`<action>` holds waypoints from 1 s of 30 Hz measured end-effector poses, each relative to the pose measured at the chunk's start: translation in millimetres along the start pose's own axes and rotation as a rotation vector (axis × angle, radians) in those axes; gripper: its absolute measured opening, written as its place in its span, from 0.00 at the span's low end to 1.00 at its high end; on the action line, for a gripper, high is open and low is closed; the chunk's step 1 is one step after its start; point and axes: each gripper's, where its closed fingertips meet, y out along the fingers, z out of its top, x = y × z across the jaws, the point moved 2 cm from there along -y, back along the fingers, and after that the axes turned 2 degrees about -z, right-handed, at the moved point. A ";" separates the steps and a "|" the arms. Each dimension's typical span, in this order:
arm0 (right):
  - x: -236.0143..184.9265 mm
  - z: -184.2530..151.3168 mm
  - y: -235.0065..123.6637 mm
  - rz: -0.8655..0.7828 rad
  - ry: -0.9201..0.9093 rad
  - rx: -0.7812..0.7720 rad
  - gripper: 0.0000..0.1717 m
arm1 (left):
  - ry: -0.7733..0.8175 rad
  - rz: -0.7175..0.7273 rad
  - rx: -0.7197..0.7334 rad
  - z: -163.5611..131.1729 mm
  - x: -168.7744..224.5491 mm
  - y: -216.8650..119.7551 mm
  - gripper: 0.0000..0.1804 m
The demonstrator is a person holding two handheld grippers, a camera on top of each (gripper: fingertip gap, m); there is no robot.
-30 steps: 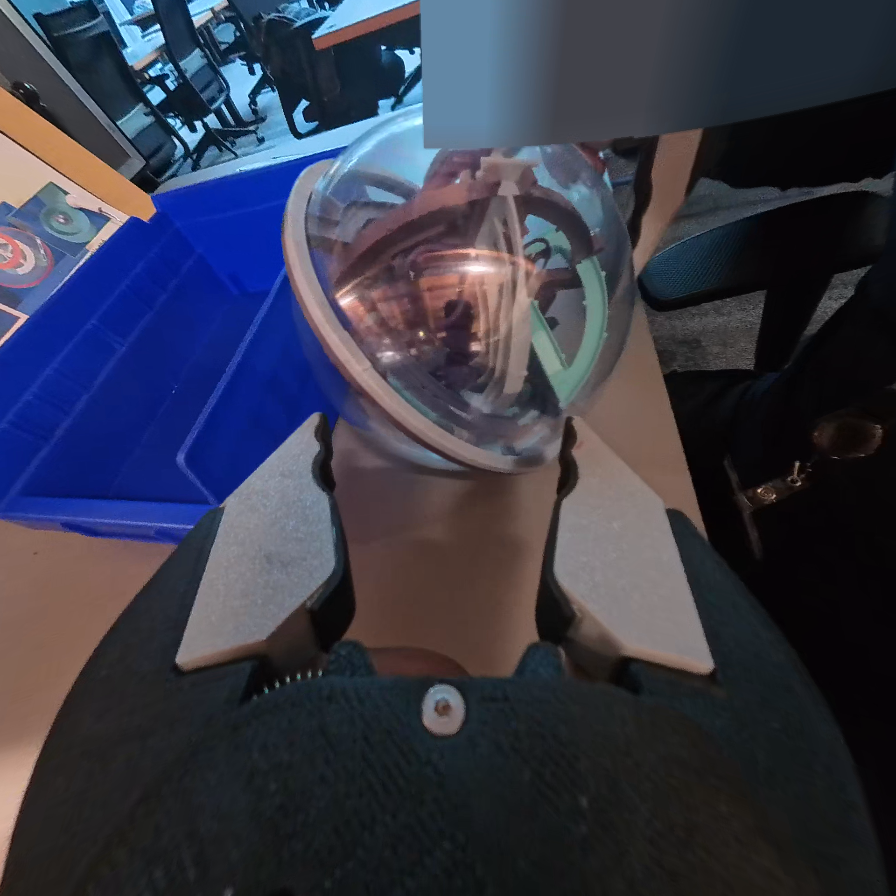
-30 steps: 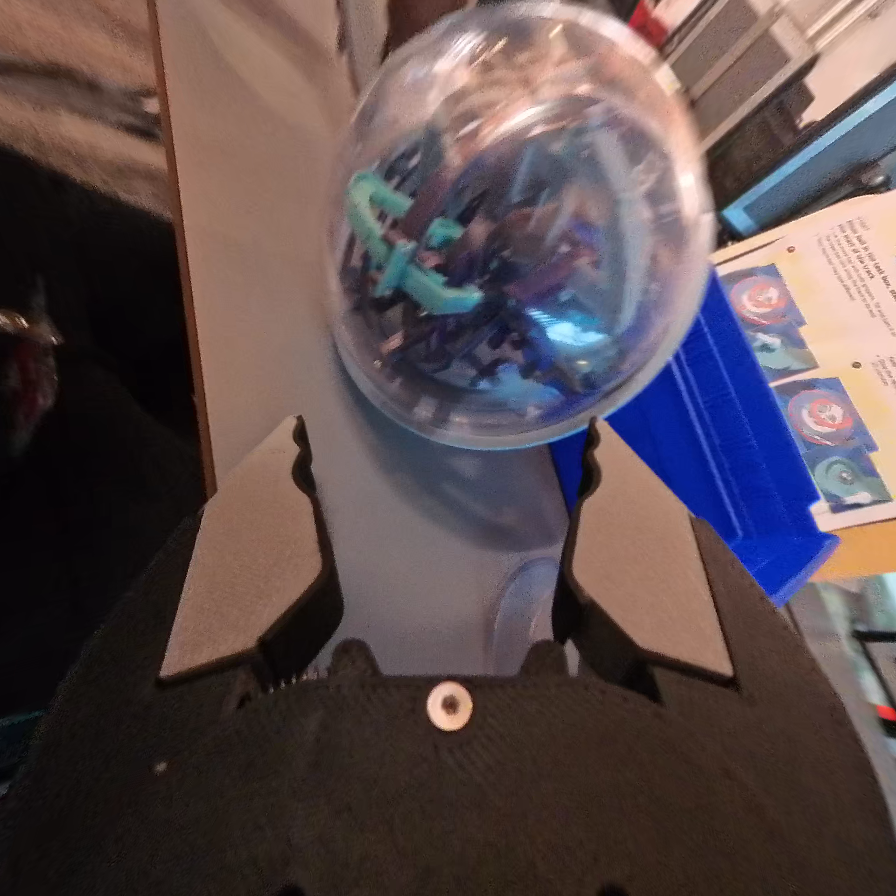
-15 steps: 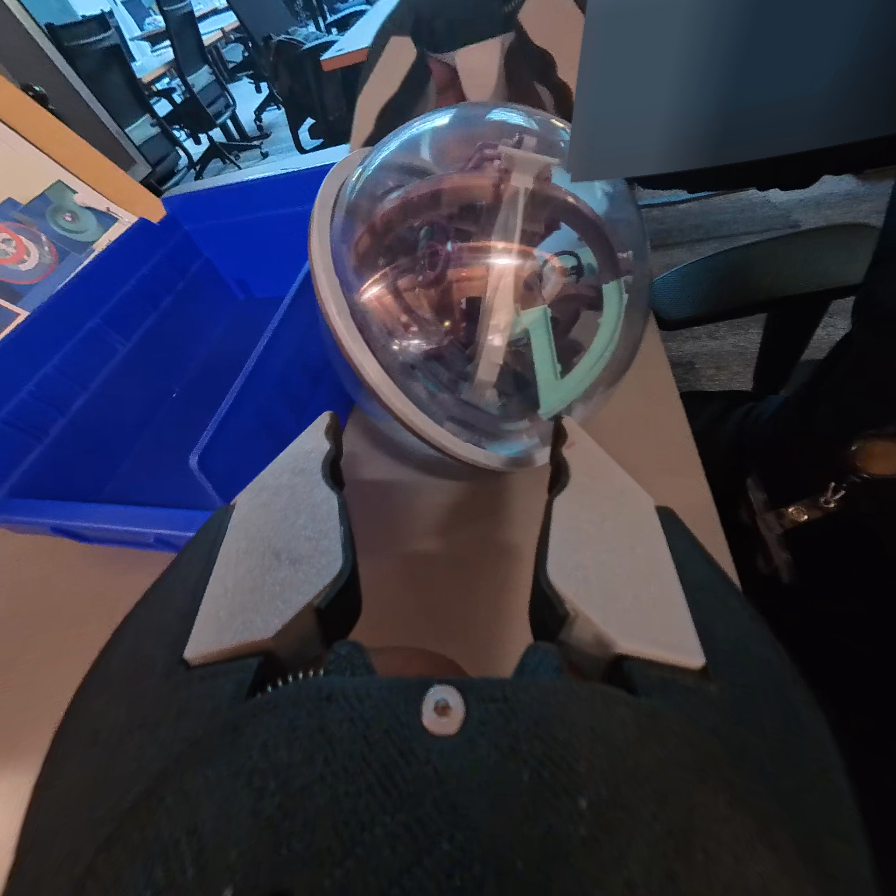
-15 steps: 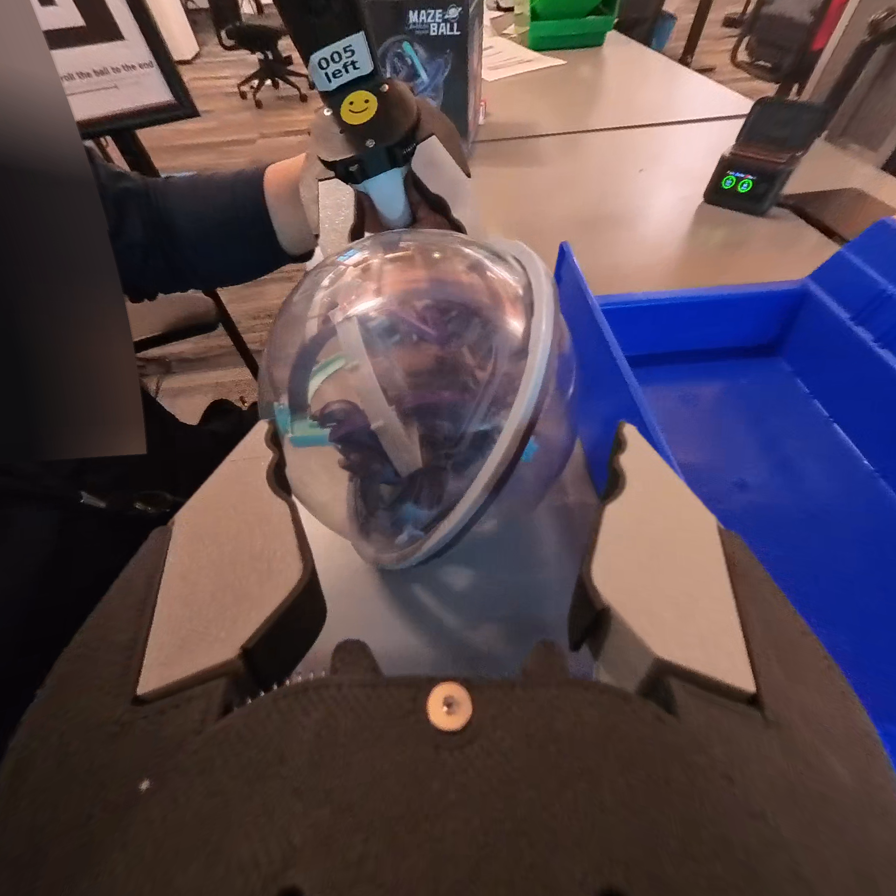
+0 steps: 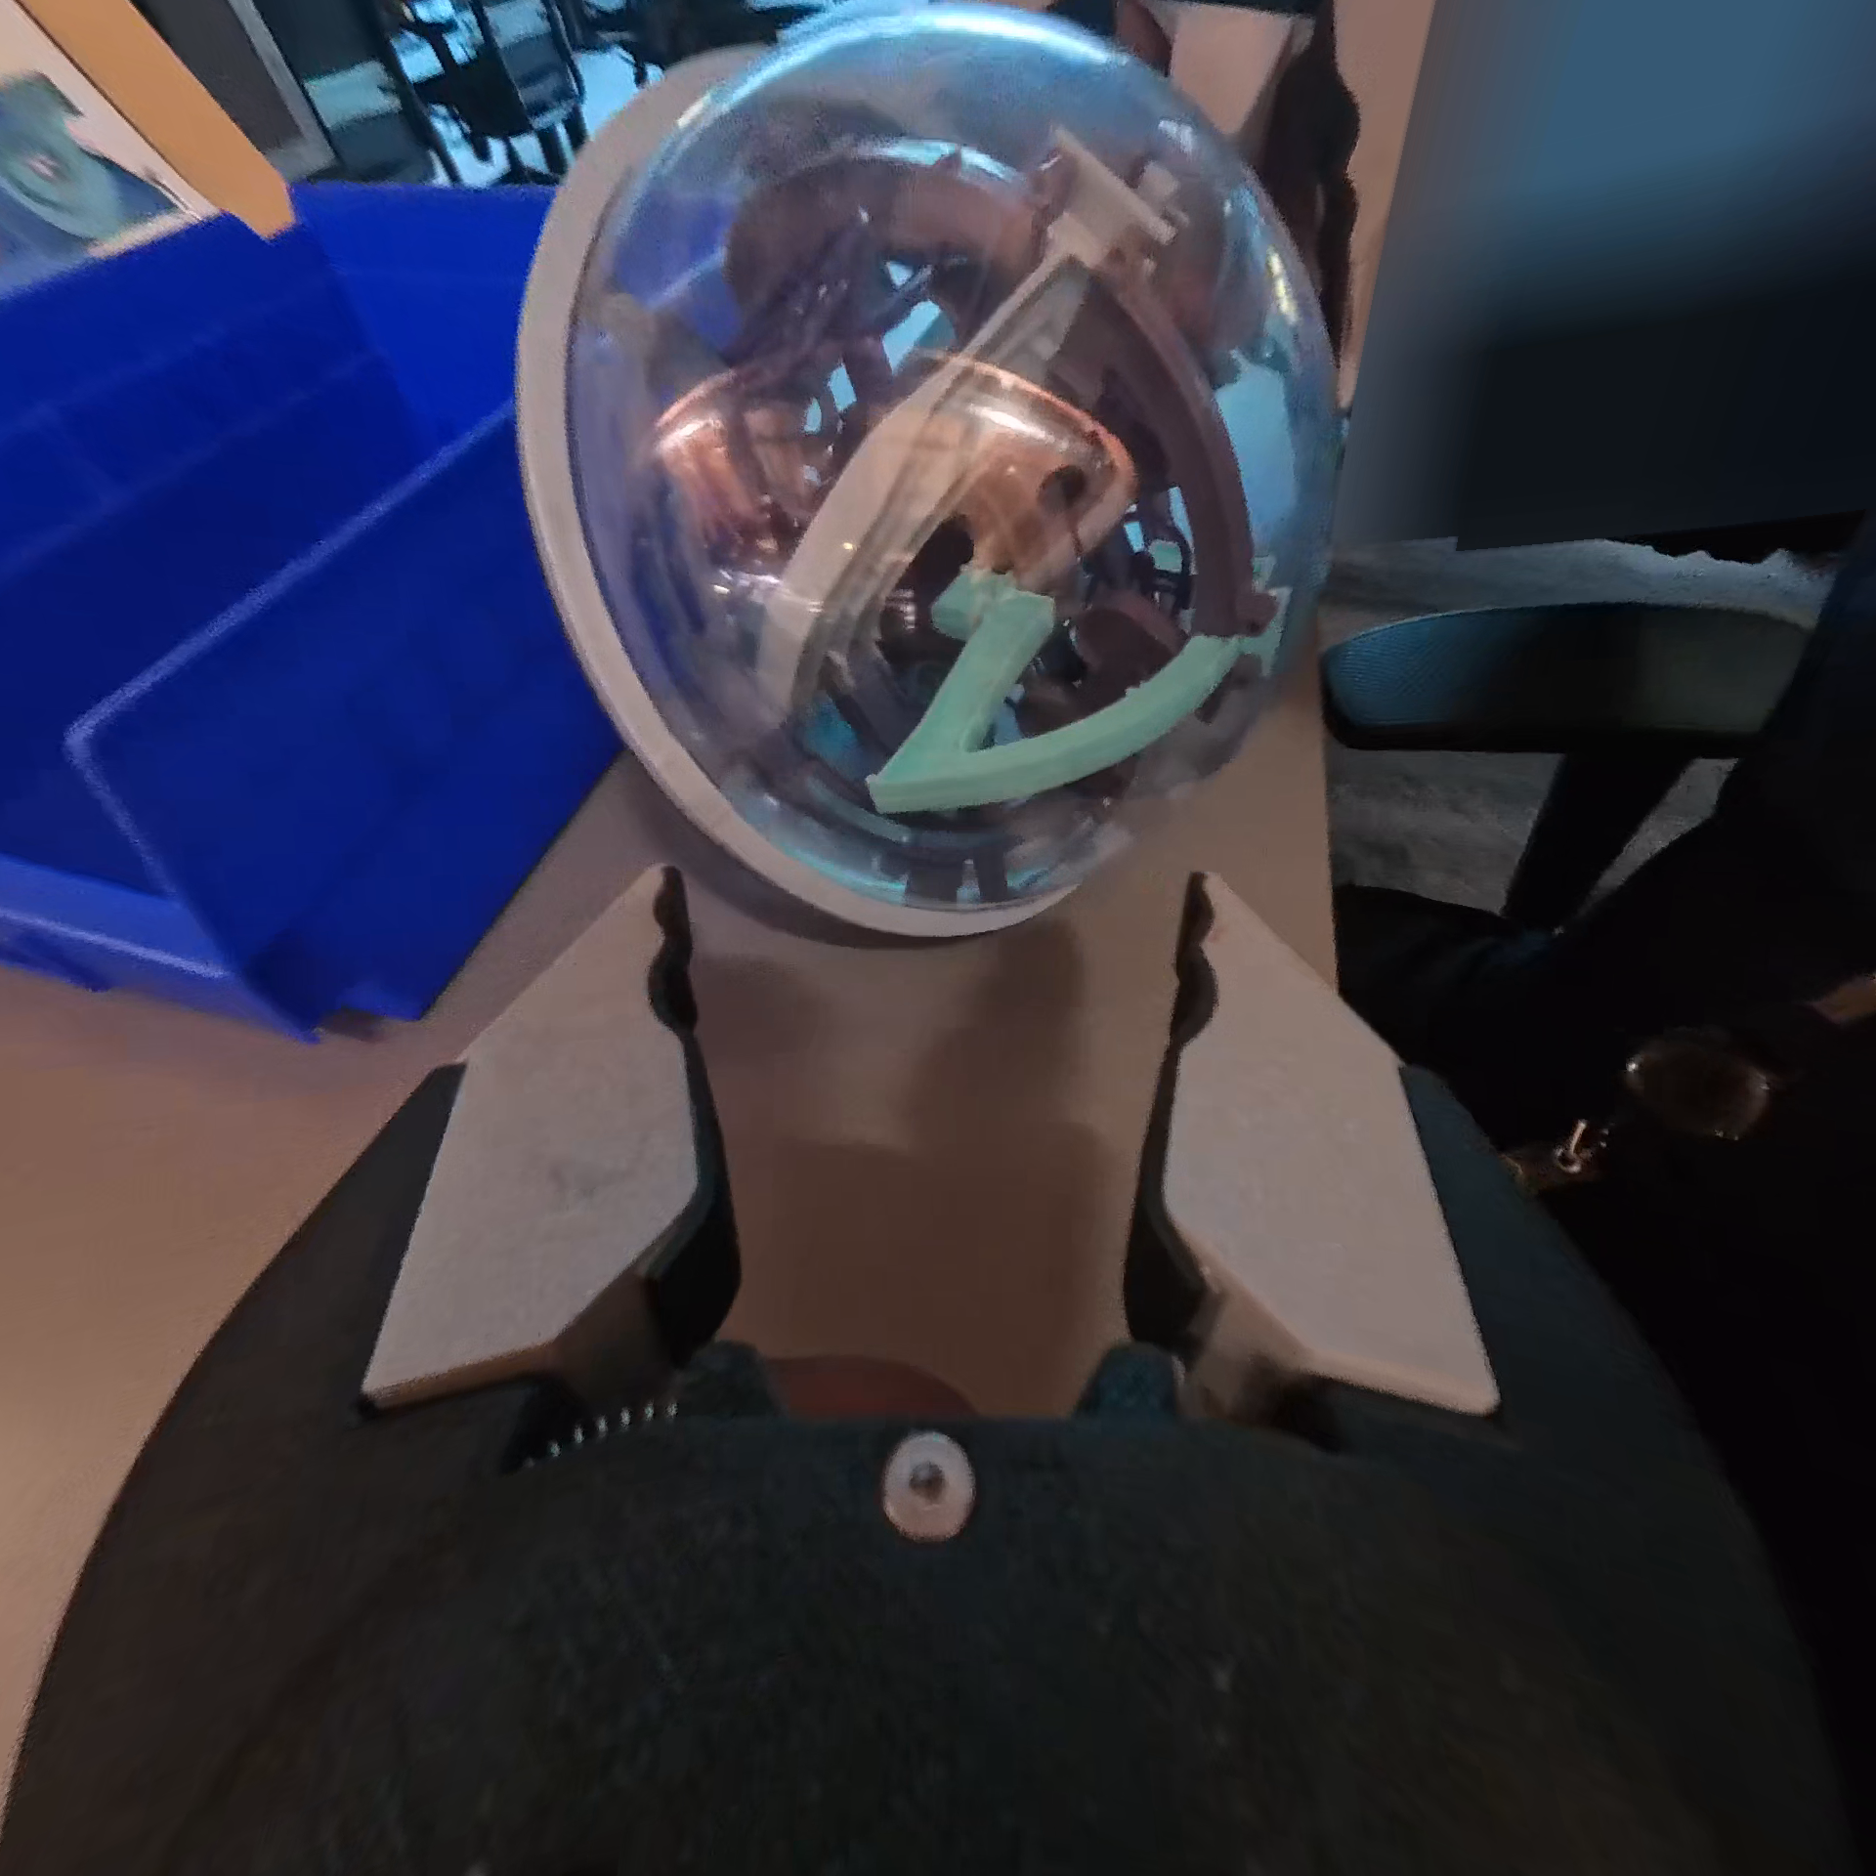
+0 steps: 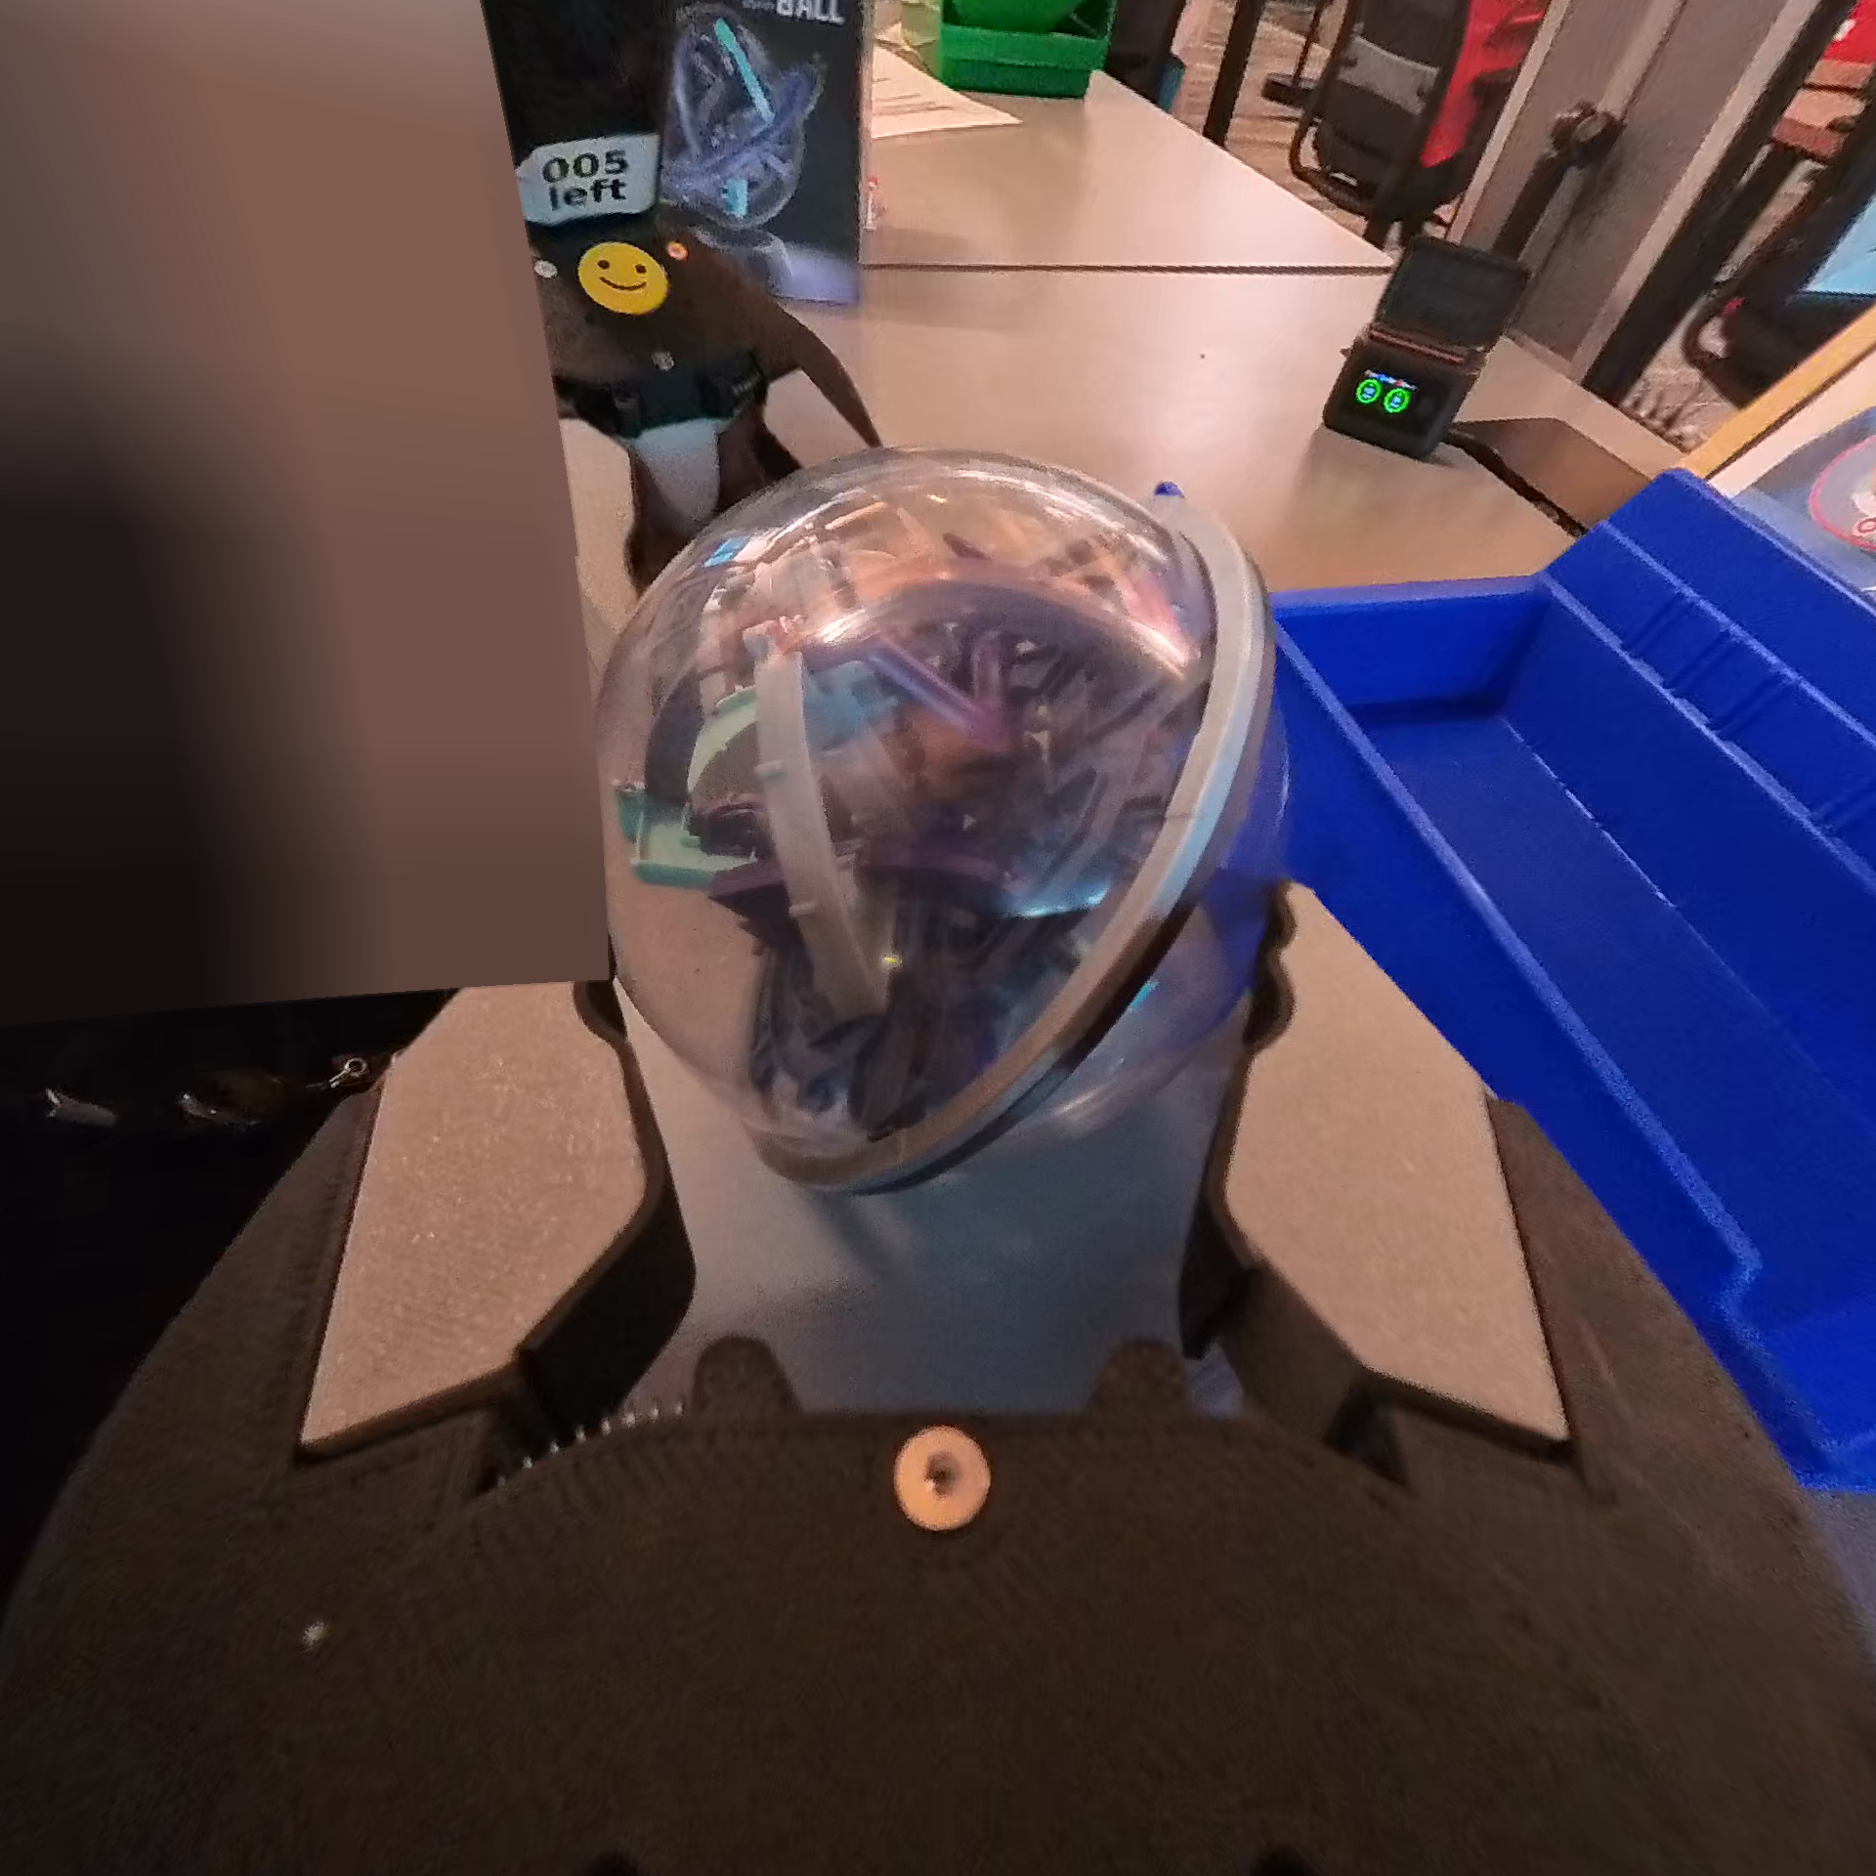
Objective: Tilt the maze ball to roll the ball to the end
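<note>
Left tool [image 5: 929, 893]: jaws spread wide, nothing held; maze ball [image 5: 914, 457] just ahead of fingertips, not touched, resting on desk [image 5: 254, 1096], blue bin [image 5: 254, 609] to tool's left.

Right tool [image 6: 934, 1005]: jaws wide, maze ball [image 6: 914, 812] between fingertips; both fingertips at shell, contact unclear.

Judgement: shell rigid, smooth, likely slippery and light, prone to rolling. Best hold across widest part, near grey seam band [image 6: 1208, 812].

Light table [image 6: 1117, 335] spans mid-frame; blue bin [image 6: 1584, 812] on it at right, dark box [image 6: 772, 152] upper centre, small black device [image 6: 1421, 355] upper right, green tray [image 6: 1015, 51] at top edge.
</note>
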 end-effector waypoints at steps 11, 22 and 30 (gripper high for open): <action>-7.0 -13.5 -15.7 -0.067 0.017 -0.045 0.73 | 0.088 -0.077 0.024 15.4 -9.7 13.1 0.48; 6.3 -5.7 -4.5 0.042 0.119 -0.036 0.75 | 0.082 -0.082 -0.016 5.3 -10.5 21.7 0.49; -7.5 -13.5 -12.9 -0.047 0.035 -0.075 0.76 | 0.154 -0.110 0.017 13.7 -3.9 20.8 0.48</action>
